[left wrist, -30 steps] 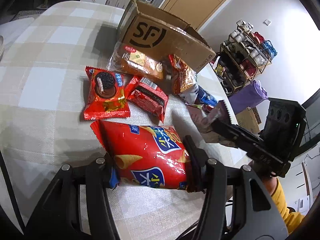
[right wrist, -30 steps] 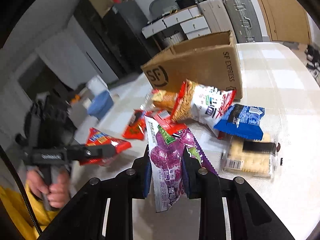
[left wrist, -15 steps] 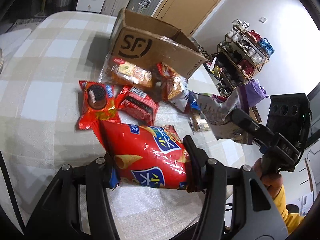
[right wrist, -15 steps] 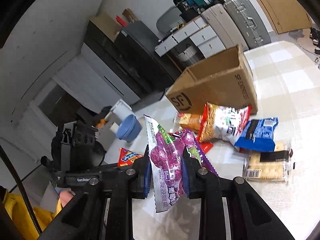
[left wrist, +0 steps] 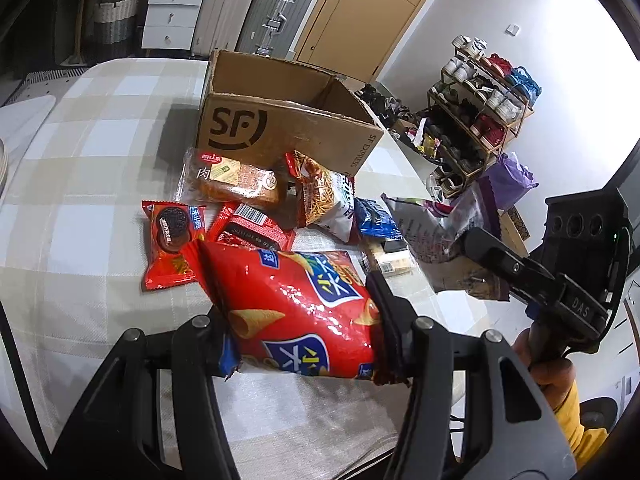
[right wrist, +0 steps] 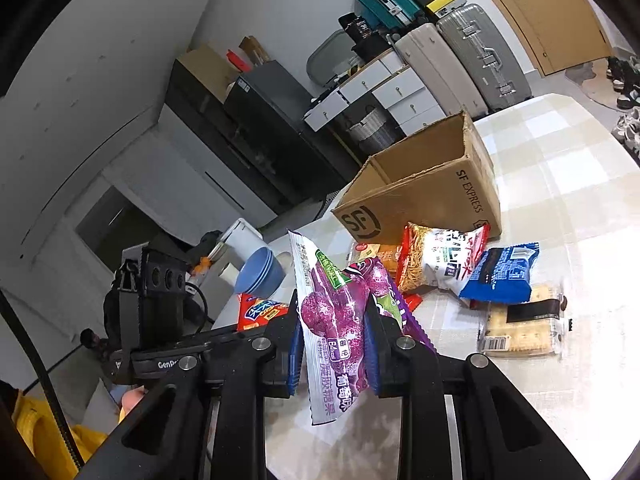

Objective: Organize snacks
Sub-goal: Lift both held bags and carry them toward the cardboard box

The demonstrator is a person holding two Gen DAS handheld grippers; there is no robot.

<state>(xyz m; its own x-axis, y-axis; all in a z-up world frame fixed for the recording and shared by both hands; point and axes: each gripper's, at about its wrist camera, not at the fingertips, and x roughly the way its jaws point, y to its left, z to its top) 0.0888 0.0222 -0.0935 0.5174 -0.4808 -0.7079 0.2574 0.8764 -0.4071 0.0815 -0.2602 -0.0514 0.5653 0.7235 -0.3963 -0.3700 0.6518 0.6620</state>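
My left gripper [left wrist: 304,320] is shut on a red chip bag [left wrist: 296,304] and holds it above the checked table [left wrist: 80,184]. My right gripper [right wrist: 334,332] is shut on a purple grape candy bag [right wrist: 332,308], also lifted; it shows at the right of the left wrist view [left wrist: 436,224]. An open SF cardboard box [left wrist: 280,128] stands at the back of the table. In front of it lie a bread pack [left wrist: 232,180], a noodle snack bag [left wrist: 324,196], an Oreo pack [left wrist: 170,244], a dark red pack [left wrist: 252,232], a blue pack [right wrist: 500,276] and a cracker pack [right wrist: 520,328].
A shoe rack [left wrist: 480,96] stands beyond the table on the right. Suitcases [left wrist: 276,12] and white drawers [left wrist: 172,12] line the far wall. Blue bowls [right wrist: 260,272] sit near the table's left edge in the right wrist view.
Both grippers have risen with their bags and tilted, so the box opening now shows. The right gripper has moved up and away from the pile. The snacks on the table have not moved.
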